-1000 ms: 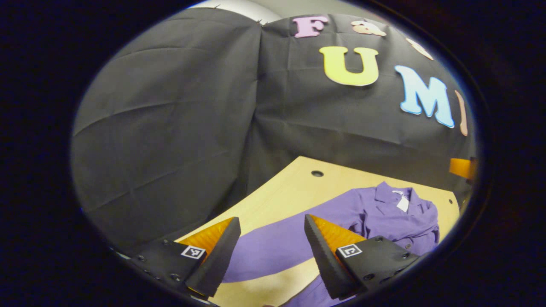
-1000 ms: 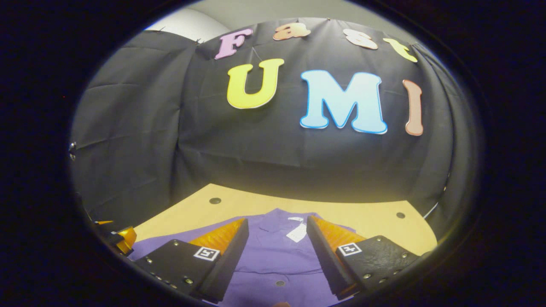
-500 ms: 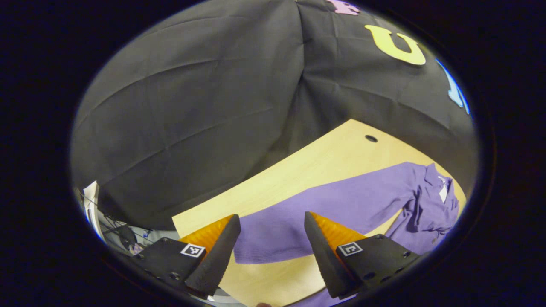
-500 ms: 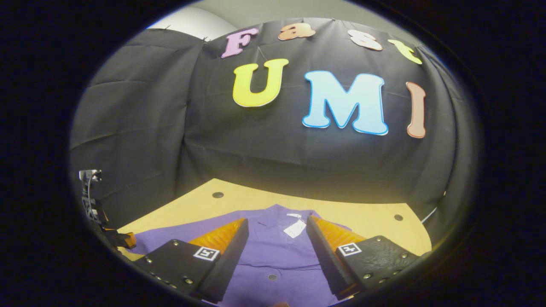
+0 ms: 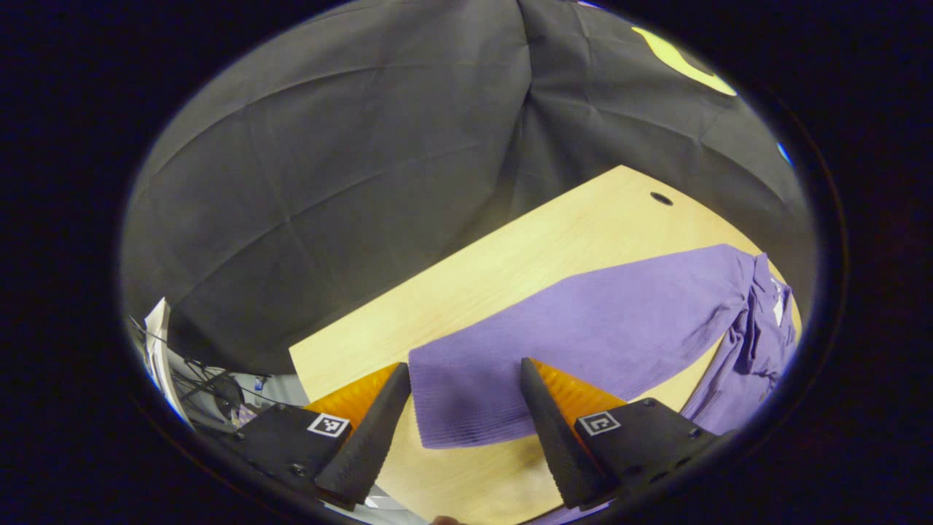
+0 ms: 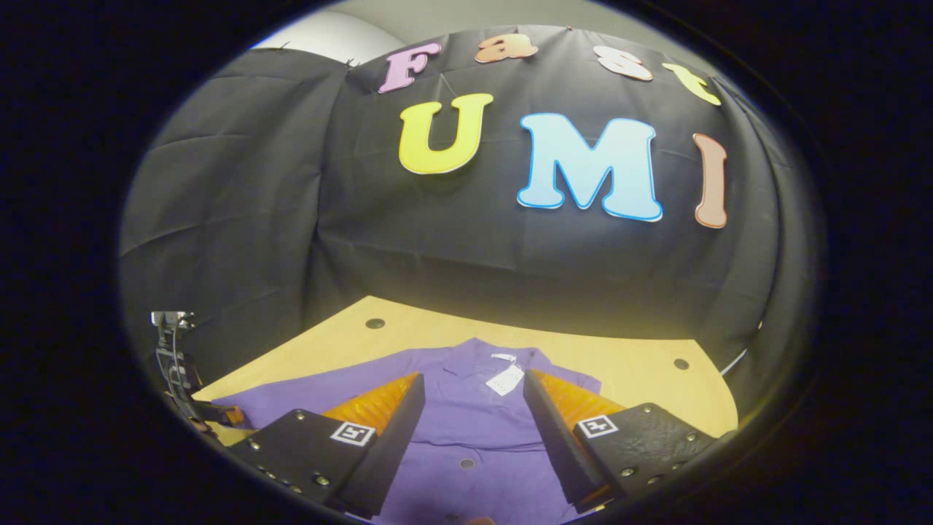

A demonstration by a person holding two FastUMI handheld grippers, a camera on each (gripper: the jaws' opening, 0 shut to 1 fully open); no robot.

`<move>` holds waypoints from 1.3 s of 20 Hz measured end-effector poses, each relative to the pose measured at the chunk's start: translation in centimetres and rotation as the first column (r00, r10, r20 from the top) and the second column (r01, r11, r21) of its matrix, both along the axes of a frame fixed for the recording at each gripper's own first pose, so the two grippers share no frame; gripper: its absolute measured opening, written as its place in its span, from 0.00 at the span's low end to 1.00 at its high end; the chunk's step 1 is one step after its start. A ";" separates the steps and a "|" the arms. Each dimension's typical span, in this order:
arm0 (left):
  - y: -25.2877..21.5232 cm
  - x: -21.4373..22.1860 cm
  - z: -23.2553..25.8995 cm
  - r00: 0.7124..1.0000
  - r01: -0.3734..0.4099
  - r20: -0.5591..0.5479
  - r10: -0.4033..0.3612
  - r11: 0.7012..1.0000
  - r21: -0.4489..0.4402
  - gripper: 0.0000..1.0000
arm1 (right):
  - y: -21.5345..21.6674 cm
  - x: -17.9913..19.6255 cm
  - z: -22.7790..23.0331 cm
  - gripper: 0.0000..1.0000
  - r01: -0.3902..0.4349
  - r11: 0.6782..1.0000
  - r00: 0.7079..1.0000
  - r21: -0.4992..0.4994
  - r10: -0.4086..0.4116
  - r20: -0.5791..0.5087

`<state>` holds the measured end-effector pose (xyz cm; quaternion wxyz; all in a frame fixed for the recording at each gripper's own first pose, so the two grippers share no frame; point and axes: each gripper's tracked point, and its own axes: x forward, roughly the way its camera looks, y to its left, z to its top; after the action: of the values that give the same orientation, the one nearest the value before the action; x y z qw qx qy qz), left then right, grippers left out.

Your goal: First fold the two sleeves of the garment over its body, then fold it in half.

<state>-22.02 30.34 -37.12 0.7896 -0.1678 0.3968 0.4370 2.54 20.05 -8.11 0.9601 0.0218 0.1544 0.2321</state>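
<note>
In the left gripper view, the left gripper (image 5: 455, 408) hangs with fingers spread apart at lower centre, framing the cuff of the purple garment's sleeve (image 5: 583, 335), which runs flat toward the right edge across the wooden table (image 5: 510, 248). In the right gripper view, the right gripper (image 6: 474, 430) is likewise parted above the garment (image 6: 466, 430), its white tag (image 6: 505, 380) just beyond.

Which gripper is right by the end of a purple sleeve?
The left gripper: its open fingers frame the cuff of the outstretched sleeve. The right gripper hovers over the shirt's buttoned front instead.
</note>
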 end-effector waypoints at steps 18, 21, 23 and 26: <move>-1.3 3.6 0.7 0.988 0.029 0.155 -0.021 0.998 -0.050 0.07 | -1.9 0.0 -0.2 0.85 0.042 0.999 0.999 0.016 -0.041 -0.028; -2.0 5.1 2.9 0.977 0.053 0.211 -0.038 0.997 -0.063 0.07 | -2.6 0.2 -0.1 0.85 0.054 0.998 0.998 0.017 -0.053 -0.022; -2.8 6.7 4.3 0.969 0.075 0.239 -0.059 0.995 -0.060 0.06 | -3.0 0.3 -0.1 0.85 0.058 0.998 0.998 0.018 -0.058 -0.020; -4.8 9.5 5.9 0.953 0.134 0.283 -0.113 0.989 -0.056 0.07 | -3.8 0.5 -0.1 0.85 0.071 0.997 0.997 0.023 -0.071 -0.016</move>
<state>-12.49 25.58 -31.21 0.8565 -0.2321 0.3074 0.3436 3.03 16.22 -8.17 0.9662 0.0402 0.1580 0.1995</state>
